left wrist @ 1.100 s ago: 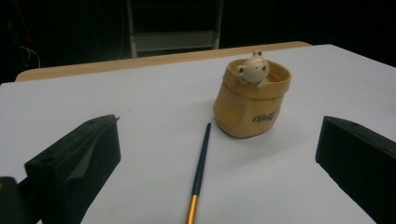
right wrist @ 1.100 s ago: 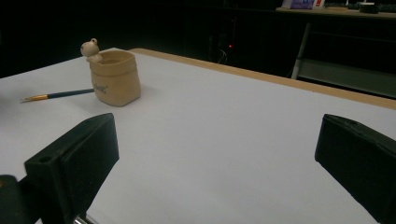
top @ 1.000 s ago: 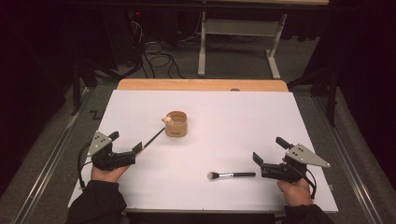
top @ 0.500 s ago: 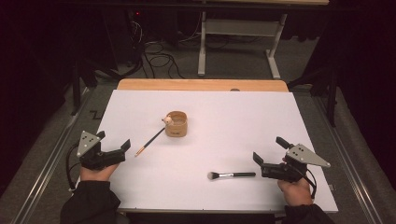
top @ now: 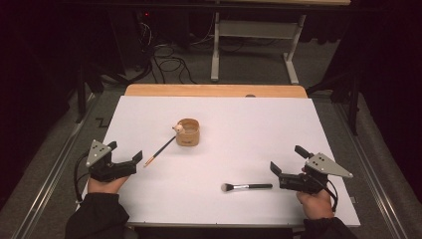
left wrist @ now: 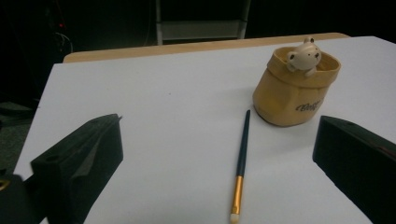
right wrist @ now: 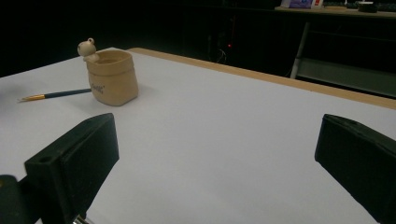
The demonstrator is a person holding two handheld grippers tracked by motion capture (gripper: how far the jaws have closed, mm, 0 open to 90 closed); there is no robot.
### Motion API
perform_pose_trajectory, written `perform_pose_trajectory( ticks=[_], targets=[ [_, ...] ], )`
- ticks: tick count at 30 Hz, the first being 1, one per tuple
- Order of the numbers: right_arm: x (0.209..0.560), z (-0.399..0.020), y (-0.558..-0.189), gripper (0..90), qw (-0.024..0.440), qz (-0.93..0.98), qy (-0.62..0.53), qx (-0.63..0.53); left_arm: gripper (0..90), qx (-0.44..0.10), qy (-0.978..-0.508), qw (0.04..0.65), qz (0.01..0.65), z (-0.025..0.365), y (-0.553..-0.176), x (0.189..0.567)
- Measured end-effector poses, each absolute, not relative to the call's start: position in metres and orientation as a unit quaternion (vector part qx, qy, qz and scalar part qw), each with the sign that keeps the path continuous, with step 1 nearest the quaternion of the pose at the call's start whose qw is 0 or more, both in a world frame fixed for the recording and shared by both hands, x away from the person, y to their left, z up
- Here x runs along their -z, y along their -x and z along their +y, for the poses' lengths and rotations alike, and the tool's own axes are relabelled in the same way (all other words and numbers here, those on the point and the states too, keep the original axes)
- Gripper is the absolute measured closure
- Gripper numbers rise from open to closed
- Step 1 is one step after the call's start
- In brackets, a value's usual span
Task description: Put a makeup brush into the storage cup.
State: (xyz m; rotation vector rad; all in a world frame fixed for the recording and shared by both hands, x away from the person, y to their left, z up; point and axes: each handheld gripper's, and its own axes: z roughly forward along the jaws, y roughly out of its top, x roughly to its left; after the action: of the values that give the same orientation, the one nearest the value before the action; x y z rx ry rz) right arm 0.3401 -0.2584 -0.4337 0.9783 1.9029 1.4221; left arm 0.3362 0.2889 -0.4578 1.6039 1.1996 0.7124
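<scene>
Brushes lay ready beside my grippers, I judged for picking up. My left gripper stood open and empty, the thin brush just ahead, its far end touching the pot. My right gripper gaped near the makeup brush.

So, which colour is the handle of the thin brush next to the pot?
The thin brush has a dark blue handle with a gold ferrule, clearest in the left gripper view.

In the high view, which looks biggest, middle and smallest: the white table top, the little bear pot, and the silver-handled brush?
1. White table top, by far the largest.
2. Bear pot and silver-handled brush: unsure. The brush looks longer but much thinner; the pot is bulkier.
</scene>
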Motion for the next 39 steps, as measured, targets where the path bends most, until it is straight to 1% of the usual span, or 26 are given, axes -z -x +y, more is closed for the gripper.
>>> perform_pose_trajectory(
  ticks=[4, 8, 16, 23, 32, 39],
  targets=[
    [0.432, -0.257, -0.344, 0.6, 0.285, 0.712, -0.367, -0.526, 3.8, -0.285, -0.666, 0.483, 0.492, 0.287, -0.336, 0.459],
    [0.429, -0.255, -0.347, 0.6, 0.286, 0.717, -0.364, -0.521, 3.5, -0.279, -0.682, 0.466, 0.491, 0.284, -0.339, 0.463],
    [0.436, -0.26, -0.345, 0.5, 0.287, 0.718, -0.372, -0.514, 3.5, -0.266, -0.703, 0.433, 0.497, 0.28, -0.34, 0.465],
    [0.439, -0.265, -0.344, 0.5, 0.282, 0.716, -0.375, -0.518, 3.1, -0.257, -0.704, 0.427, 0.506, 0.282, -0.333, 0.467],
    [0.44, -0.259, -0.357, 0.6, 0.273, 0.718, -0.37, -0.523, 3.1, -0.262, -0.691, 0.424, 0.524, 0.292, -0.316, 0.467],
    [0.44, -0.253, -0.359, 0.6, 0.27, 0.721, -0.367, -0.522, 3.1, -0.262, -0.691, 0.42, 0.528, 0.296, -0.309, 0.469]
  ],
)
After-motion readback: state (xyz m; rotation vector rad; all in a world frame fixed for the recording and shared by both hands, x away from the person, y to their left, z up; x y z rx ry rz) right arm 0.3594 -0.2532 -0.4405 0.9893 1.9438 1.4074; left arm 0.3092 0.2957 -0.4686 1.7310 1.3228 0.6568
